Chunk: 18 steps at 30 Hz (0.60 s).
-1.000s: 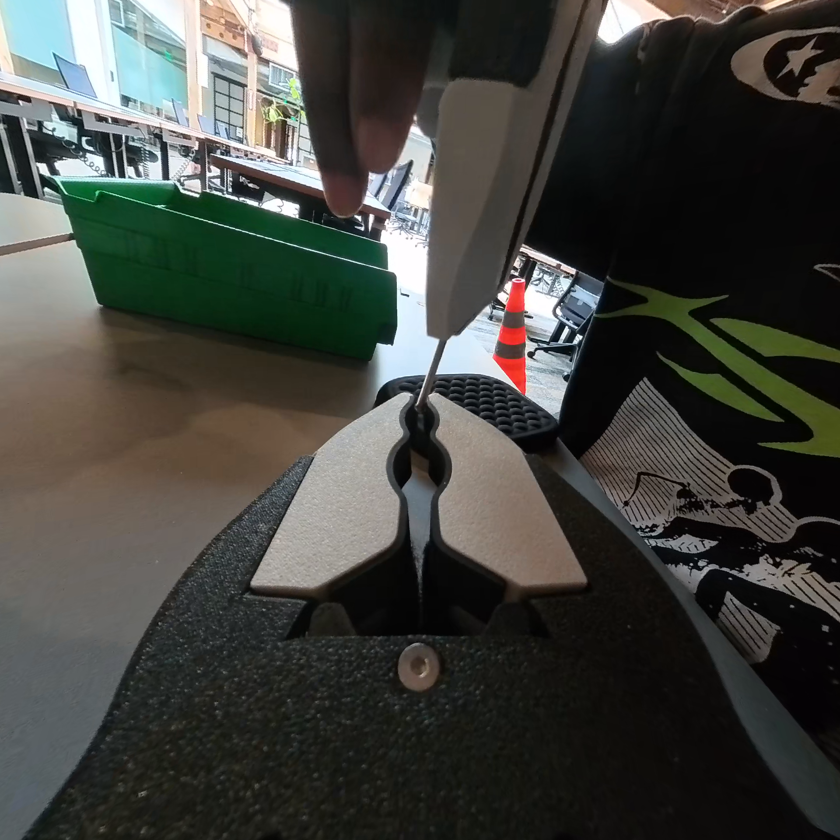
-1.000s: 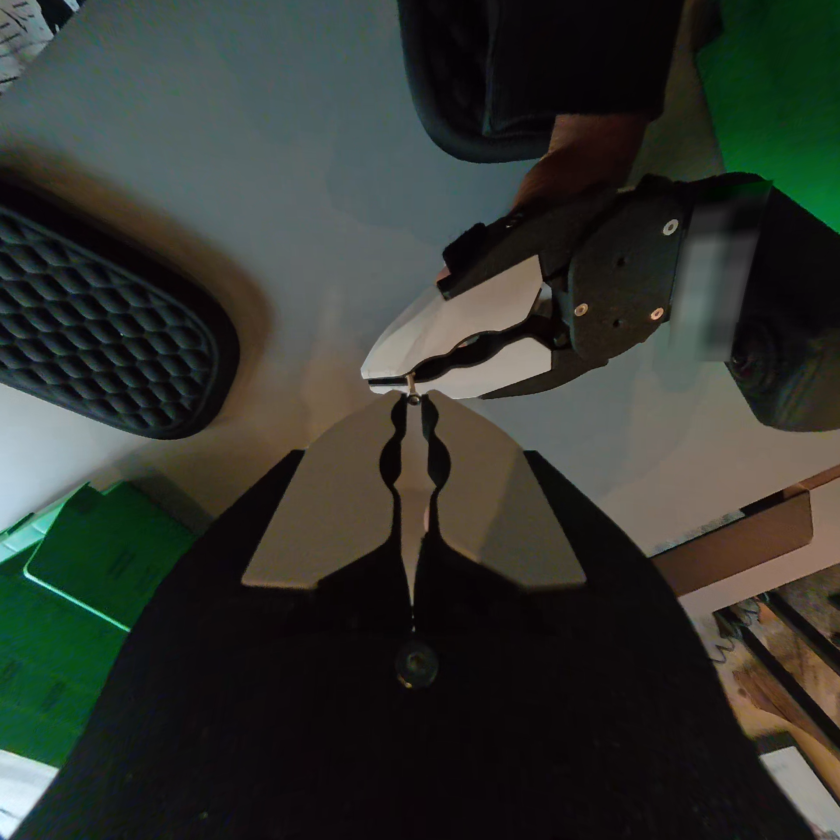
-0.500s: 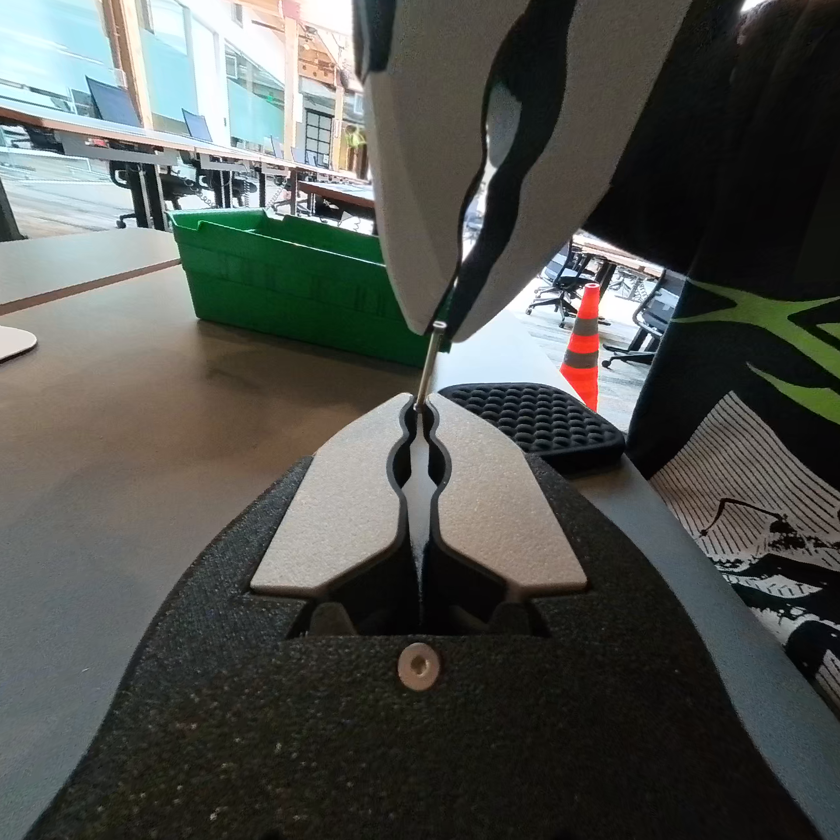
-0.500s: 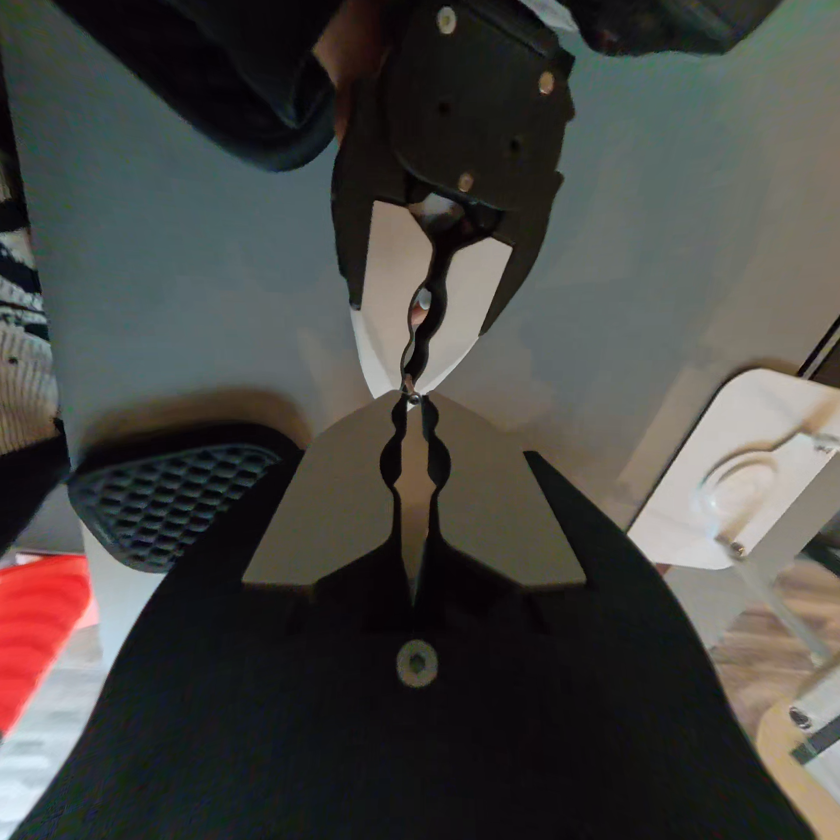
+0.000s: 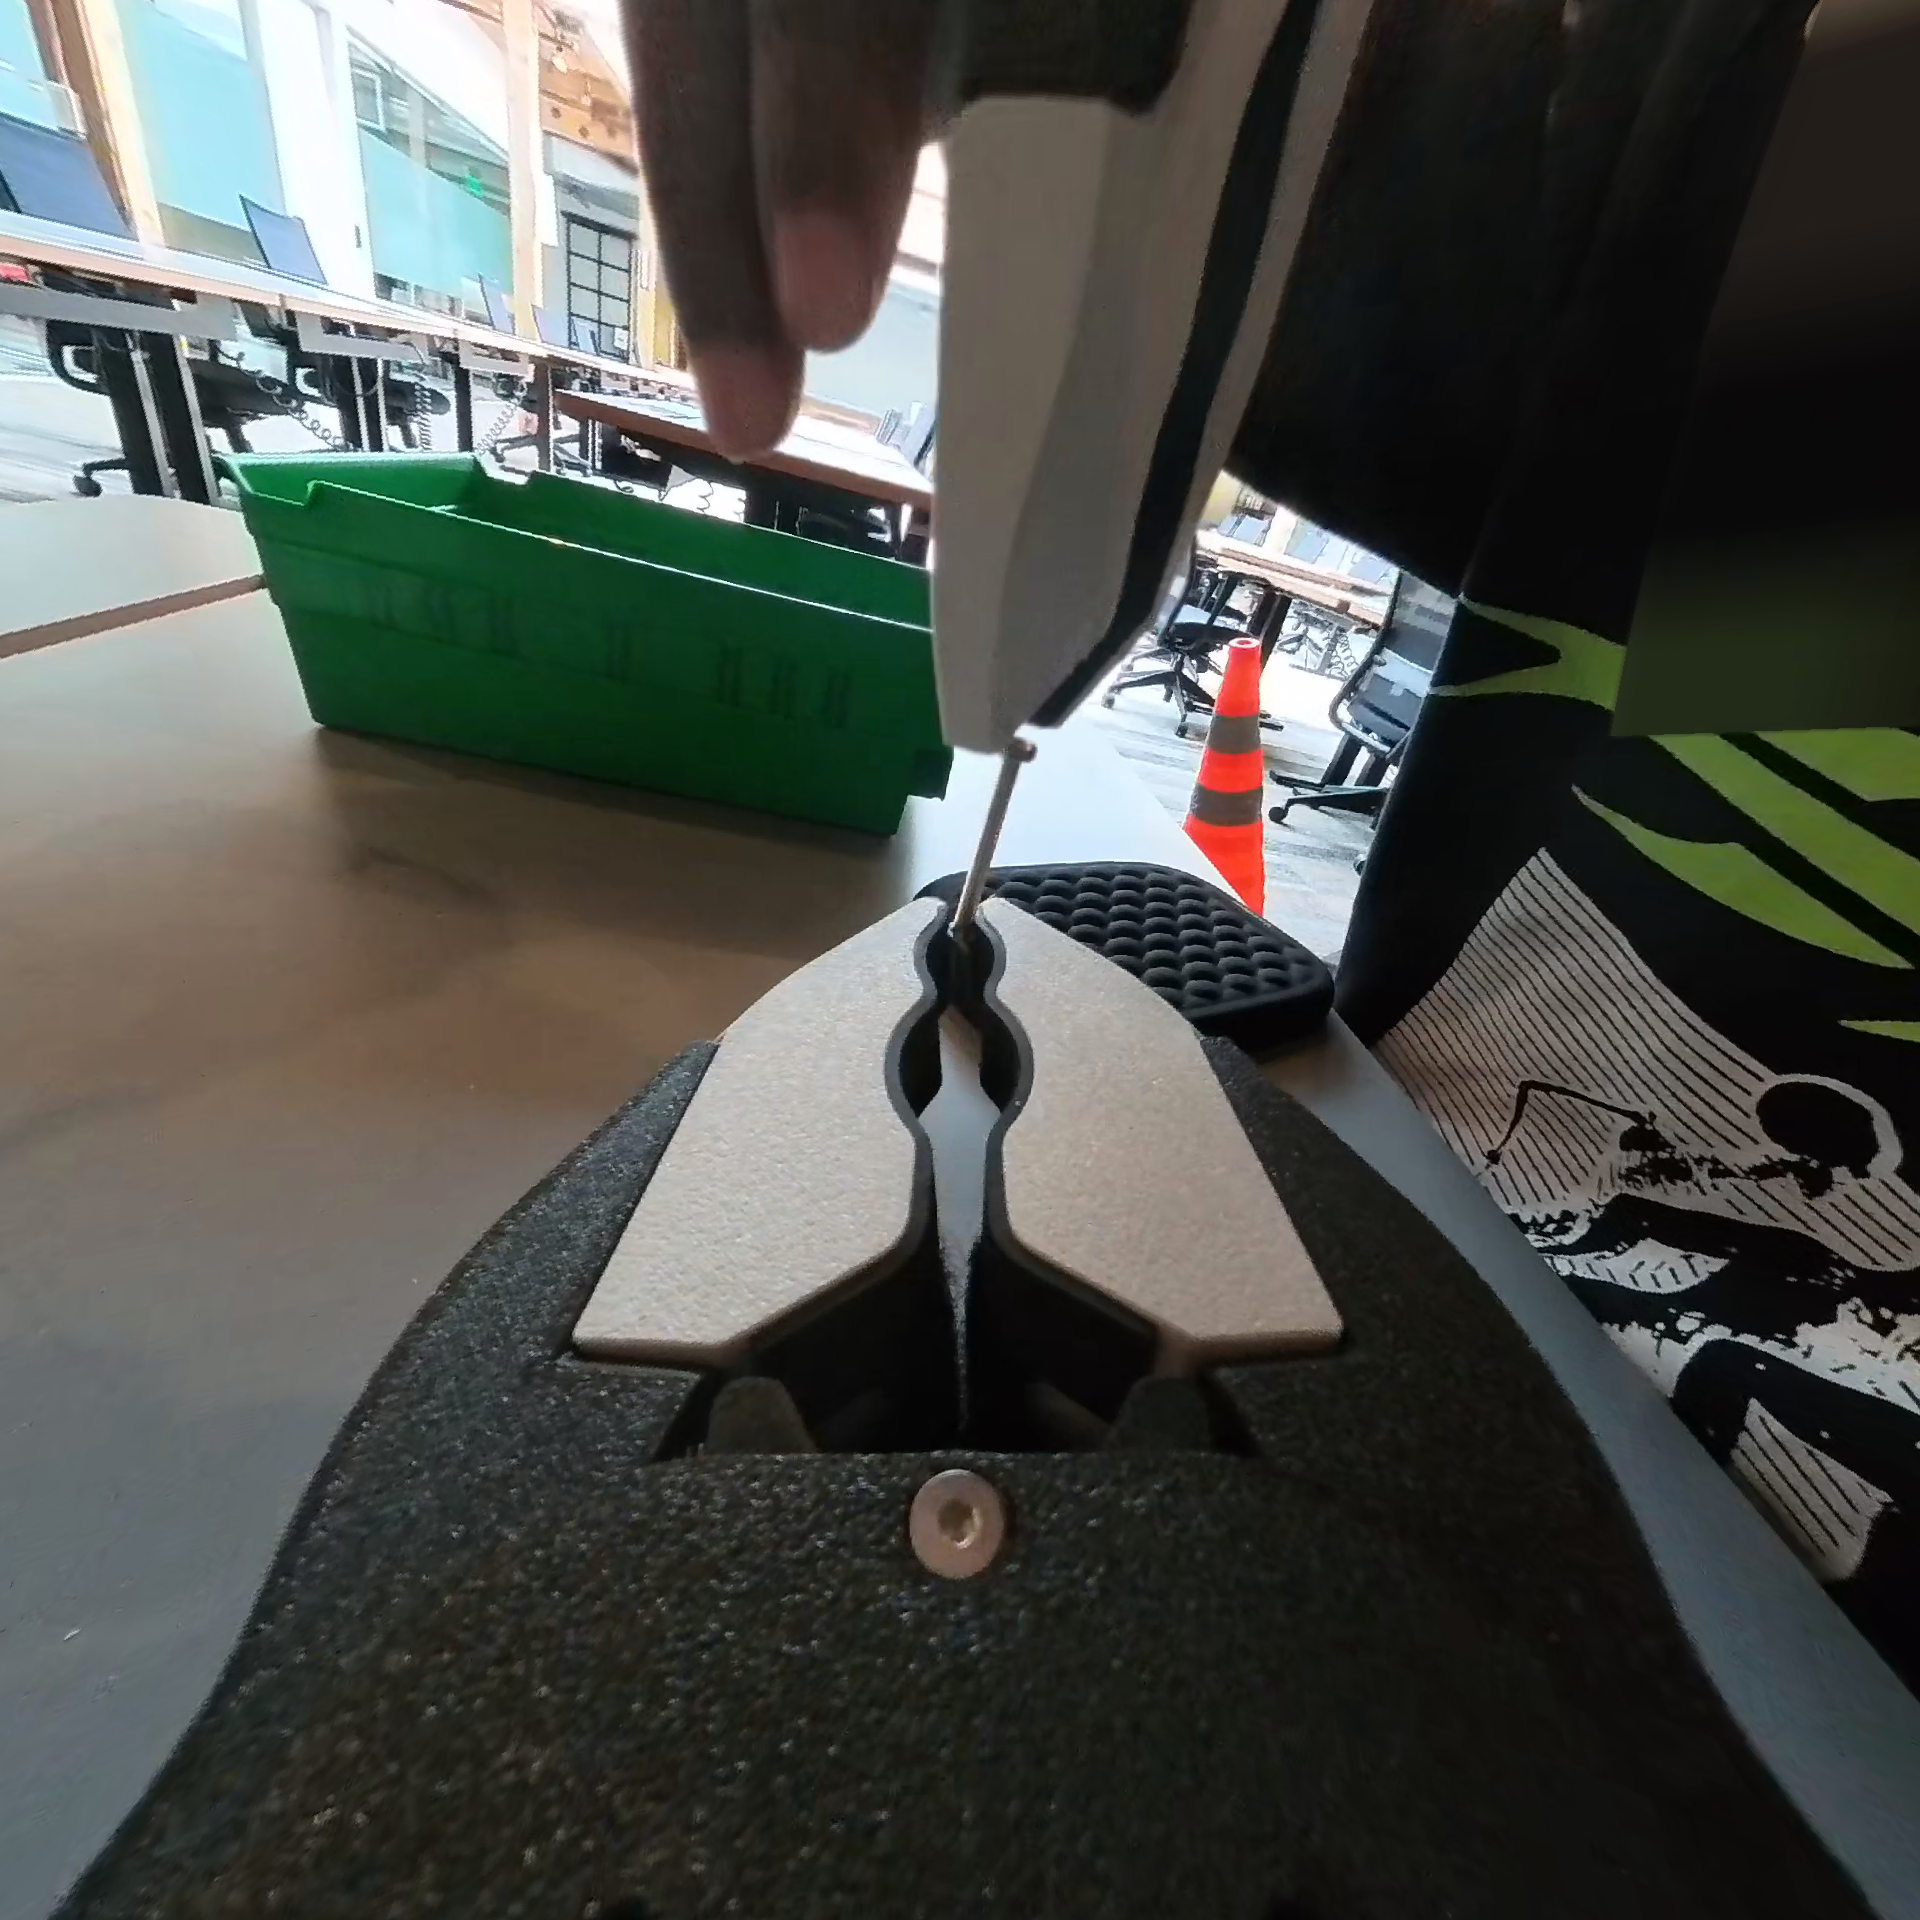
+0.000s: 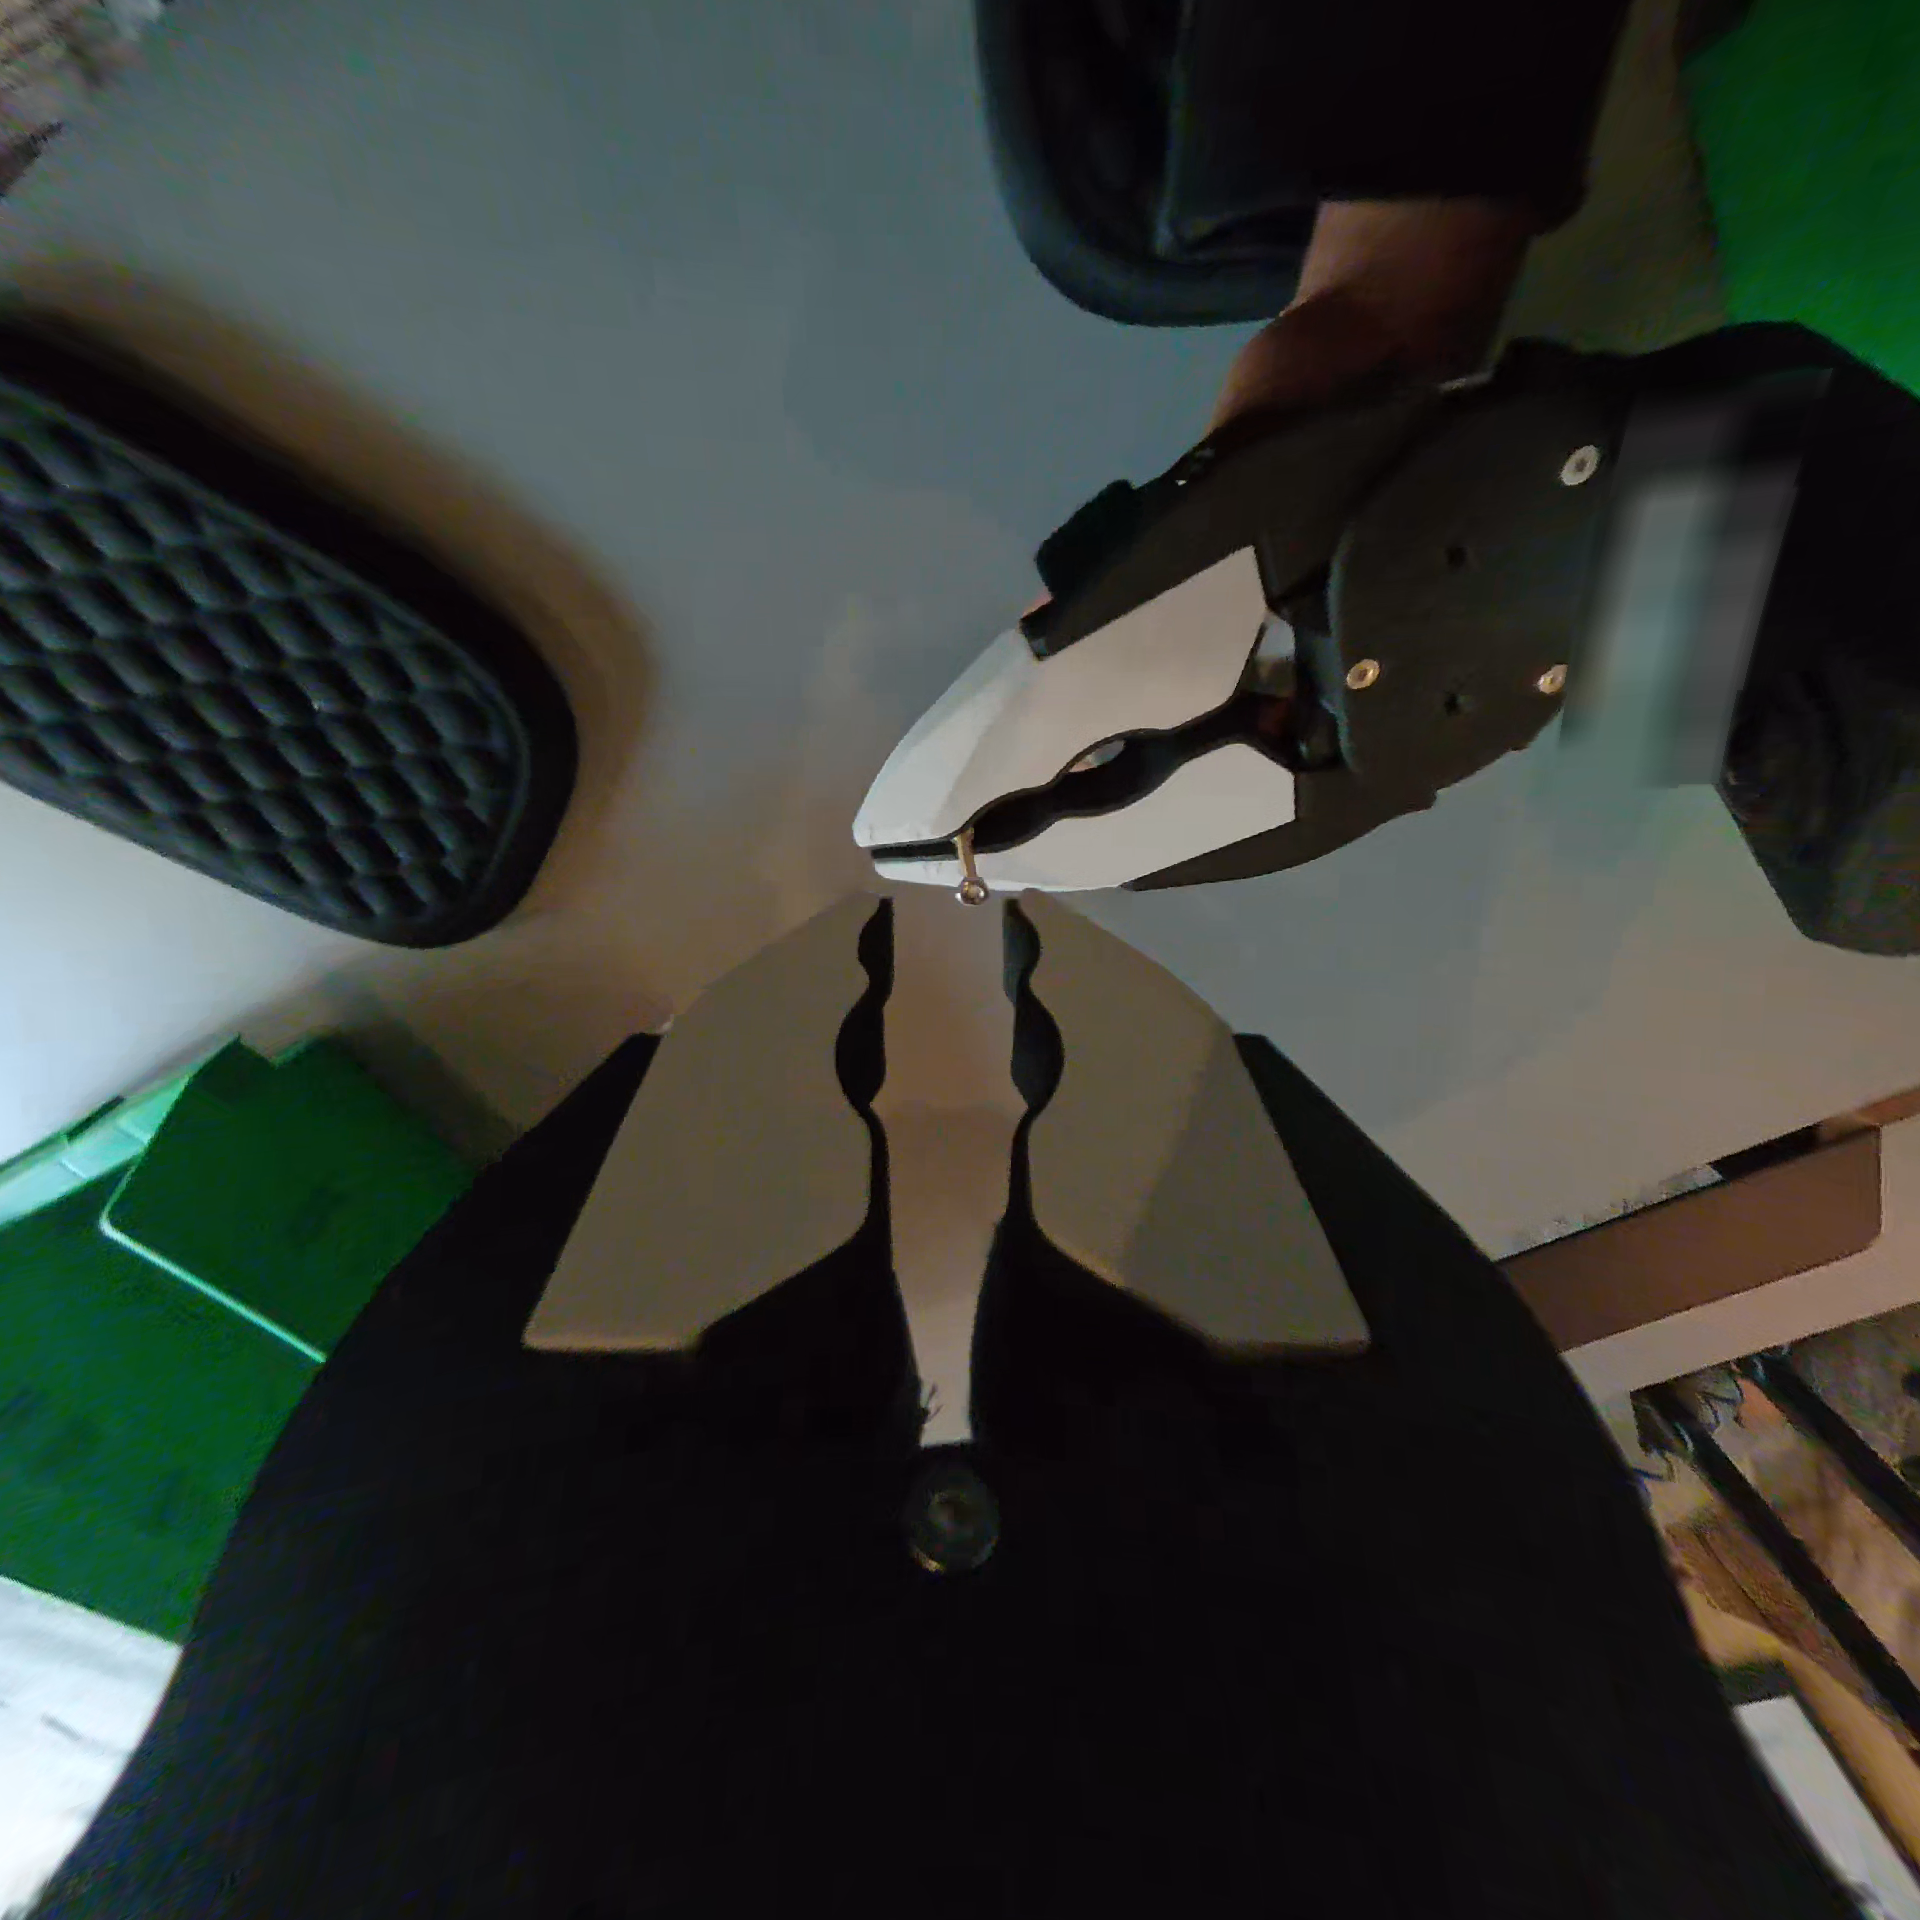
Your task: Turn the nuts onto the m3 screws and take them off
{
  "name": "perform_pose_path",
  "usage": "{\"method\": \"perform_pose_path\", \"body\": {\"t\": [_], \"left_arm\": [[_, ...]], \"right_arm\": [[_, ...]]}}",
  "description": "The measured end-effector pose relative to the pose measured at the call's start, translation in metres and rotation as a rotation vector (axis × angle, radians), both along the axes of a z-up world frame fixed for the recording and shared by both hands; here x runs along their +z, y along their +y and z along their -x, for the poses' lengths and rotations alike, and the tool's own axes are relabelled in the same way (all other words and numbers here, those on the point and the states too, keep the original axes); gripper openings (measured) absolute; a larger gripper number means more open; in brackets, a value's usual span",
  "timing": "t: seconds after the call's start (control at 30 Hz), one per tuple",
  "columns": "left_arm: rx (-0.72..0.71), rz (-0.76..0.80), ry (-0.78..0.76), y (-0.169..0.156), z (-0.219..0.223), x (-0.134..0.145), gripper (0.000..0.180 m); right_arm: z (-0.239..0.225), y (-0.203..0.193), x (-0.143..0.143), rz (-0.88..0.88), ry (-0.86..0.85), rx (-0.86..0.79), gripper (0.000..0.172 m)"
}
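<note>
– Starting with the left wrist view, what is held?
– A thin metal screw (image 5: 987,831) is pinched at its lower end by the closed tips of the left gripper (image 5: 961,930) and is stood up, tilted, over the table (image 5: 312,987). The right gripper (image 5: 1003,717) is hung just at its top. The screw is judged light, stiff and slippery. It is best taken low on the shank, with the threads left free. Open room is seen to the left. A green bin (image 5: 582,644) is set well behind and a black mat (image 5: 1143,935) just beyond the tips.
– And the right wrist view?
– The right gripper's fingers (image 6: 769,1091) are parted narrowly and nothing is clamped. A small end piece (image 6: 972,887), nut or head, cannot be told, is seen just ahead of the gap, apparently untouched. The table edge (image 6: 1662,1195) is near on the right, so a dropped part could be lost
</note>
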<state>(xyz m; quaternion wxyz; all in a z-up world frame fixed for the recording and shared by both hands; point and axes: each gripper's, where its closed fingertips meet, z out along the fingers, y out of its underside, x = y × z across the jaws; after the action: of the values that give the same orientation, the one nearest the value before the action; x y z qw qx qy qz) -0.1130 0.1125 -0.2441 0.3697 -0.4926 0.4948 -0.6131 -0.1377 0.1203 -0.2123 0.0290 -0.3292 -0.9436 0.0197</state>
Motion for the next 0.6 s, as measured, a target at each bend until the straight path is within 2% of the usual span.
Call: {"method": "perform_pose_path", "body": {"t": [0.17, 0.27, 0.37, 0.53, 0.6], "left_arm": [[0.003, 0.001, 0.0, 0.0003, 0.0001, 0.0001, 0.0], [0.011, 0.0, 0.0, 0.0011, 0.0001, 0.0001, 0.0], [0.033, -0.002, 0.001, 0.0035, -0.0001, 0.0, 0.001], [0.053, -0.007, 0.009, 0.0053, -0.001, -0.001, 0.001], [0.048, -0.007, 0.008, 0.0047, -0.0009, -0.0008, 0.001]], "right_arm": [[0.0066, 0.0003, -0.0004, -0.005, 0.021, 0.004, 0.007], [0.0072, 0.0004, -0.0003, 0.004, 0.039, -0.068, 0.005], [0.0062, 0.0039, -0.0002, 0.0, 0.042, -0.278, 0.004], [0.0033, 0.007, -0.0011, -0.026, 0.073, -0.722, 0.005], [0.0011, 0.0046, -0.0013, -0.026, 0.082, -0.755, 0.017]]}}
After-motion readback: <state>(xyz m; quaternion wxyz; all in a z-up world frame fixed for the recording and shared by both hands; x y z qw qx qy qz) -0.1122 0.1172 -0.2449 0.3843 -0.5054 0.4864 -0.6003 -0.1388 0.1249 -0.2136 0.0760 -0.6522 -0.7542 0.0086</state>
